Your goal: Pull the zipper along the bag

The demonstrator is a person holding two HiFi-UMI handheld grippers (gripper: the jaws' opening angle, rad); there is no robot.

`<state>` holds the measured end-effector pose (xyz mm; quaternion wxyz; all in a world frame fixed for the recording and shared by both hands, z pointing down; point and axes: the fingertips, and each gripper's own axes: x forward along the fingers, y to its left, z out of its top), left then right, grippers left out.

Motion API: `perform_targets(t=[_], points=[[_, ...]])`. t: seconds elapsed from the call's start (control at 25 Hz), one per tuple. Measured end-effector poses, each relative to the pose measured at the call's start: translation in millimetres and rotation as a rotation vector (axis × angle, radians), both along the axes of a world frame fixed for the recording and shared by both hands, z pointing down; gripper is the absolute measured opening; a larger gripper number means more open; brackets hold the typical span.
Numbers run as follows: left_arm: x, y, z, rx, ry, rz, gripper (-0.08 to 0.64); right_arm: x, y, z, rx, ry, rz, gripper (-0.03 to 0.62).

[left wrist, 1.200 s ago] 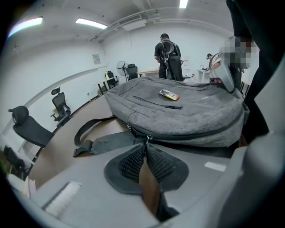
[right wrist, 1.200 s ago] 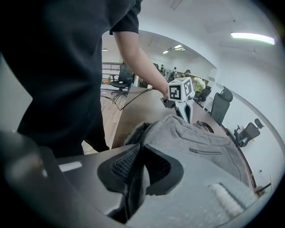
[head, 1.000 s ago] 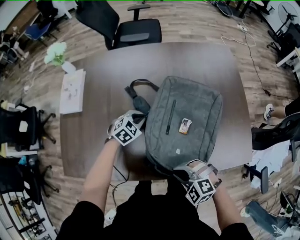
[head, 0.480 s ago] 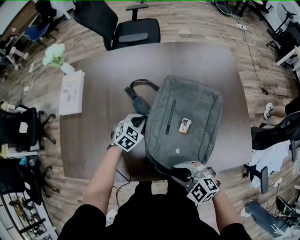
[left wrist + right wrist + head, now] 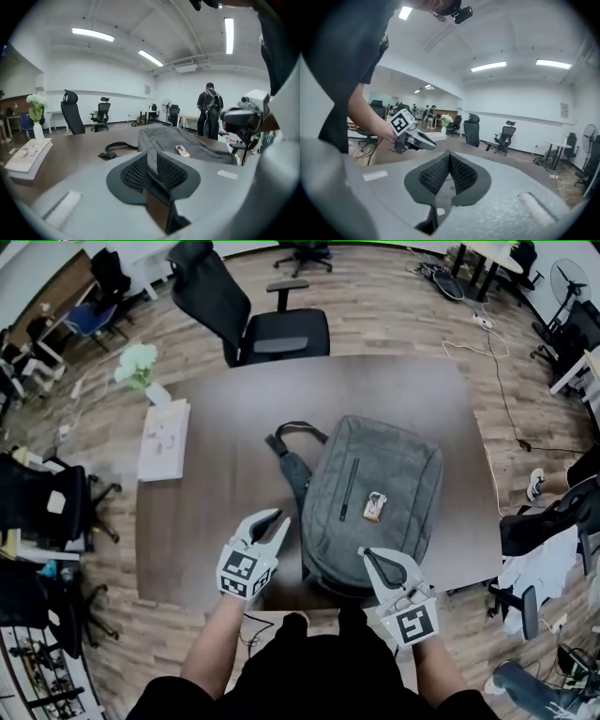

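The grey bag lies flat on the brown table, its black handle at its far left corner and a small orange-and-white tag on top. My left gripper hovers just left of the bag's near corner. Its jaws are opening and nothing is between the pads. My right gripper hangs over the bag's near edge, shut on nothing. In the left gripper view the bag lies ahead, clear of the gripper. The right gripper view shows the left gripper off to the left.
A white book and a vase of flowers sit at the table's far left. A black office chair stands behind the table. The table's near edge is right below both grippers. A person stands far off.
Both grippers have let go of the bag and pulled back toward me. The left one has opened and the right one has shut. The head view has shifted.
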<state>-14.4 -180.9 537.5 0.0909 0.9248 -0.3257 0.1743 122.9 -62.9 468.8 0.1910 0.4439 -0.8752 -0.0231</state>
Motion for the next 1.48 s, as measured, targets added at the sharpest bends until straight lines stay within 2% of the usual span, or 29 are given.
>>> perform_targets(t=[0.08, 0.2, 0.28, 0.6, 0.76, 0.92, 1.16, 1.48], points=[[1, 12, -26, 0.027, 0.096, -0.029, 0.017, 5, -13, -22, 0.093, -0.082, 0.067, 0.002], [9, 27, -55, 0.049, 0.186, -0.040, 0.017, 12, -29, -49, 0.152, -0.247, 0.150, 0.002], [14, 32, -69, 0.079, 0.201, -0.032, 0.017, 14, -35, -57, 0.148, -0.278, 0.176, 0.002], [10, 18, -115, 0.193, 0.206, -0.038, 0.017, 10, -51, -86, 0.223, -0.187, 0.194, 0.002], [3, 12, -127, 0.226, 0.216, -0.053, 0.017, 11, -52, -97, 0.246, -0.182, 0.216, 0.002], [4, 13, -128, 0.236, 0.221, -0.048, 0.017, 11, -53, -99, 0.262, -0.186, 0.214, 0.002], [9, 20, -129, 0.227, 0.209, -0.036, 0.017, 9, -50, -96, 0.235, -0.177, 0.221, 0.002], [10, 25, -131, 0.214, 0.210, -0.052, 0.017, 8, -47, -99, 0.267, -0.211, 0.218, 0.002]])
